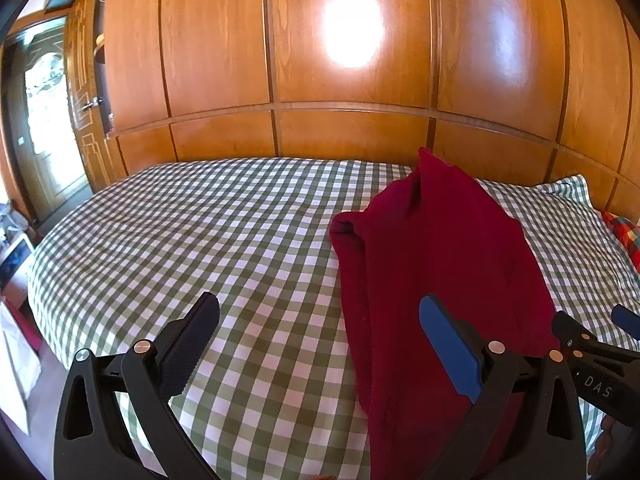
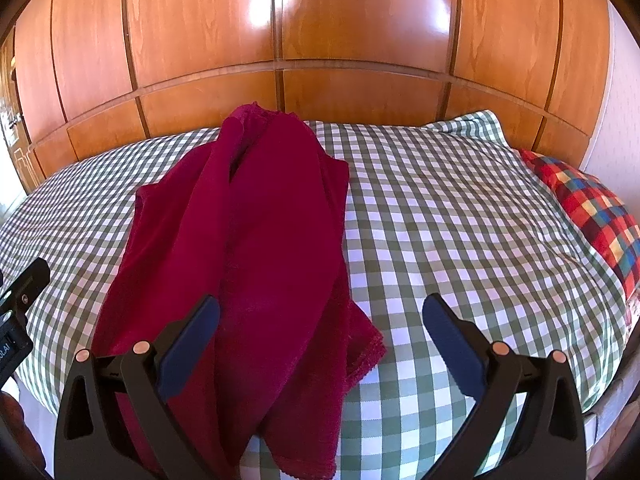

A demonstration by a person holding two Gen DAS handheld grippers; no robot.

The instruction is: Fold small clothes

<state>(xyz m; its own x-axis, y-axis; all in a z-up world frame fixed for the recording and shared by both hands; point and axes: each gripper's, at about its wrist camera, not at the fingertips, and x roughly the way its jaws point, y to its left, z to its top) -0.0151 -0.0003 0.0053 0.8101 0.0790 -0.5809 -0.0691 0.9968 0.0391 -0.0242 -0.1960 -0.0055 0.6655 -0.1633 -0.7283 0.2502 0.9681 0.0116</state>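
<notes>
Left wrist view, garment: the dark red garment [image 1: 436, 264] lies in a long bunched strip on the checked bedsheet [image 1: 200, 240], to the right of my left gripper [image 1: 320, 344].
Left wrist view, fingers: they are spread wide and hold nothing; the blue pad of the right-side finger [image 1: 448, 348] stands in front of the cloth, but I cannot tell if it touches it.
Left wrist view, other tool: the right gripper [image 1: 592, 344] shows at the right edge, just beside the garment.
Left wrist view, advice: I judge that the cloth is not flat yet, so I would first take an edge and not the thick middle.

Right wrist view, garment: here the dark red garment [image 2: 248, 248] runs from the near edge toward the wooden wardrobe [image 2: 360, 32], with a doubled lobe [image 2: 360, 348] near the gripper.
Right wrist view, fingers: the right gripper [image 2: 320, 344] is also spread and empty, and the cloth passes between and under its left-side finger [image 2: 192, 344].
Right wrist view, surroundings: a coloured plaid pillow [image 2: 588, 208] lies far right, well apart.
Right wrist view, advice: I would pinch a single layer at the near hem, pull both sides apart until it is smooth, and only then fold; taking two layers could make a crooked fold.
</notes>
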